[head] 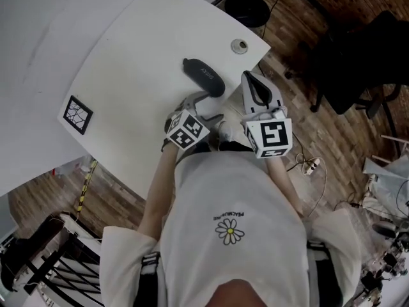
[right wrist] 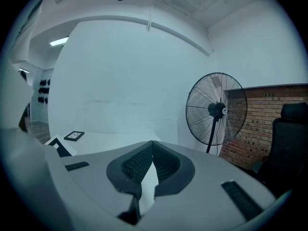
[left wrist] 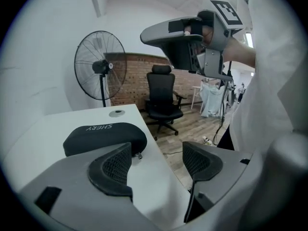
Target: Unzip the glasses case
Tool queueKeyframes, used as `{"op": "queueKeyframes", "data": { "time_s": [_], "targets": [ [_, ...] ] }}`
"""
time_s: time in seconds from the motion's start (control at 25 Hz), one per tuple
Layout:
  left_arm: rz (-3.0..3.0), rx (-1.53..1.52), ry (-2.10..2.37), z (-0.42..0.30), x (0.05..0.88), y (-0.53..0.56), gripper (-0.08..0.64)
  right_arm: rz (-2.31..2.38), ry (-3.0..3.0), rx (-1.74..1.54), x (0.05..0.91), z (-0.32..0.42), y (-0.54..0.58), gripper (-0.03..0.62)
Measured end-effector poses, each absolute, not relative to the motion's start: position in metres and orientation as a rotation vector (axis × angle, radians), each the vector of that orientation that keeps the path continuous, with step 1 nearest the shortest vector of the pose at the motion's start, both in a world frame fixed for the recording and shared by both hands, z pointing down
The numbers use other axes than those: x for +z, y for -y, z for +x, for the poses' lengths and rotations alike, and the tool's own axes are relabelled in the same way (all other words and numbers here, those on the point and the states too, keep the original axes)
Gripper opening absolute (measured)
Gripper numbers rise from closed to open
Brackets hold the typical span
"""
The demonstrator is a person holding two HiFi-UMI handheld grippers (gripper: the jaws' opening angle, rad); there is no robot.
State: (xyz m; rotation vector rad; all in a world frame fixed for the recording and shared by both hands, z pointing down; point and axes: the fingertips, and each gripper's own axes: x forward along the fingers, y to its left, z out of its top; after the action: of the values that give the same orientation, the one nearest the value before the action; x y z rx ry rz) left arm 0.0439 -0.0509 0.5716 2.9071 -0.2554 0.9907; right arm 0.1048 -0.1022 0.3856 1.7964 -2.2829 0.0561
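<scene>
**Glasses case lies free, both grippers empty**

The white surface (head: 121,62) is cut off at the top and left of the head view. The black glasses case (head: 203,77) lies flat near its right edge, just ahead of both grippers. The left gripper (left wrist: 158,163) has its fingers spread wide with nothing between them, and one finger (left wrist: 111,170) hides the case's near edge. The right gripper (right wrist: 152,157) has its fingers pressed together on nothing. A tiny metal pull (left wrist: 138,155) at the case's end is hard to make out.

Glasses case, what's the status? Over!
Left gripper open, empty. Right gripper shut, empty. Glasses case lies closed on table, untouched. Small round disc beyond it, not blocking.
</scene>
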Motion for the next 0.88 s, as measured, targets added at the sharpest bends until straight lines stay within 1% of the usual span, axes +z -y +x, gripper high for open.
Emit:
{"op": "queueKeyframes", "data": {
  "time_s": [0.36,0.64,0.8,0.88],
  "targets": [
    [2.96,0.934,0.132,0.087,0.573,0.065,0.345,1.906,2.165,0.072,0.388,0.134,0.089,0.006],
    [2.957,0.839,0.116,0.098,0.575,0.076,0.346,1.983,2.056,0.09,0.4,0.15,0.073,0.006],
    [2.971,0.84,0.135,0.108,0.561,0.078,0.347,2.011,2.067,0.156,0.401,0.165,0.07,0.006],
    [2.975,0.737,0.187,0.112,0.541,0.083,0.345,2.012,2.077,0.17,0.403,0.168,0.07,0.006]
  ]
}}
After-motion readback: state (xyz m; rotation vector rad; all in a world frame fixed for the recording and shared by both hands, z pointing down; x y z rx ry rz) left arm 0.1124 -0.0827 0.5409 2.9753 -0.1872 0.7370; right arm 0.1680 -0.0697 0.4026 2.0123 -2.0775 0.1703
